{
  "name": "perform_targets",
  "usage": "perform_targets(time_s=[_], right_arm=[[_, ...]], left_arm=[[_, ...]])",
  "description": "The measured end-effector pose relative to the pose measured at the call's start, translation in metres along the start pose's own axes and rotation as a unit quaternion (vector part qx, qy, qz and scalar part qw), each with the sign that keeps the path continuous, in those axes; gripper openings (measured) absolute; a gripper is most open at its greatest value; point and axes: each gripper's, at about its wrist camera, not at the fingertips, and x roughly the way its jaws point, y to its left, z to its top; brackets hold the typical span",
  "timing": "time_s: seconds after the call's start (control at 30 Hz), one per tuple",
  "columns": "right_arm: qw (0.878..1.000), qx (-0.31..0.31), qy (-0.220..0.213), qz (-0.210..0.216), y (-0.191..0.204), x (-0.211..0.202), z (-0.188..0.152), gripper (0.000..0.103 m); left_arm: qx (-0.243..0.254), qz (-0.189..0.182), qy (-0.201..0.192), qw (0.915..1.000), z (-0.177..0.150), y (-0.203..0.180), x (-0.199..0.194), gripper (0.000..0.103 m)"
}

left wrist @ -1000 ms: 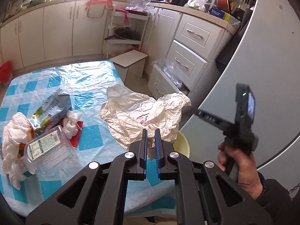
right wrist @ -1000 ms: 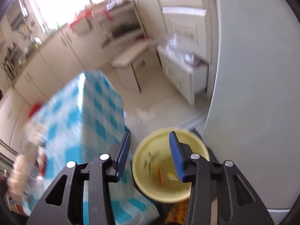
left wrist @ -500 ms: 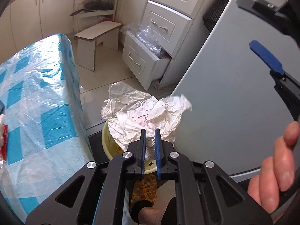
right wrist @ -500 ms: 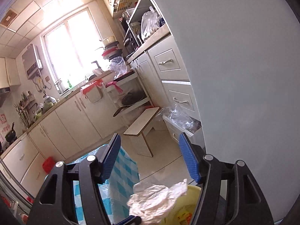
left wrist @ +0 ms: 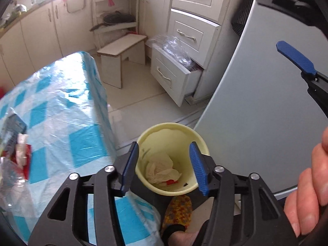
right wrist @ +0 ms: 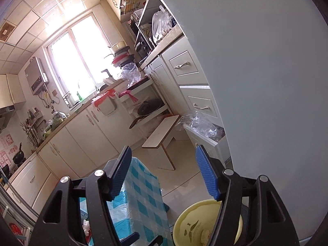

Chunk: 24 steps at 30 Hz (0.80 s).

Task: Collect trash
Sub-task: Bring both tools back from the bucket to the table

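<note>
Left wrist view, far left edge: clear plastic bottle and a red wrapper with crumpled white tissue on it, a printed packet just above, all on the worktop with its blue-and-white checked plastic cover. Upper centre: small wooden stool on the floor, and right of it an open drawer with clear plastic bags inside. Lower centre: left claw wide, nothing between the blue pads, poised over the yellow bin standing on the floor just beside the worktop edge. Crumpled white wrapper lies in the bottom of the bin, a red scrap beside it. Right half: grey fridge door; one blue pad of the right claw shows at the upper right, right hand at the right edge.

Right wrist view, lower left: corner of the checked worktop, white scraps on it. Centre: right claw wide, empty, pointed out at the kitchen. Lower right: yellow bin on the floor, partly hidden behind the right finger, fridge door filling the right side
</note>
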Motion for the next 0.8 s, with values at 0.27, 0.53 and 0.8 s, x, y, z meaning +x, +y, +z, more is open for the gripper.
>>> perform_targets(time_s=[0.27, 0.53, 0.8], right_arm=[[1.000, -0.010, 0.014, 0.008, 0.014, 0.007, -0.004, 0.065], [0.998, -0.037, 0.037, 0.021, 0.037, 0.019, -0.014, 0.066], [0.989, -0.094, 0.096, 0.055, 0.080, 0.039, -0.038, 0.068]], left_arm=[[0.001, 0.056, -0.018, 0.9983, -0.004, 0.025, -0.038, 0.055], [-0.006, 0.087, -0.013, 0.9961, -0.025, 0.057, -0.073, 0.059], [-0.021, 0.125, 0.020, 0.9917, -0.061, 0.096, -0.107, 0.073]])
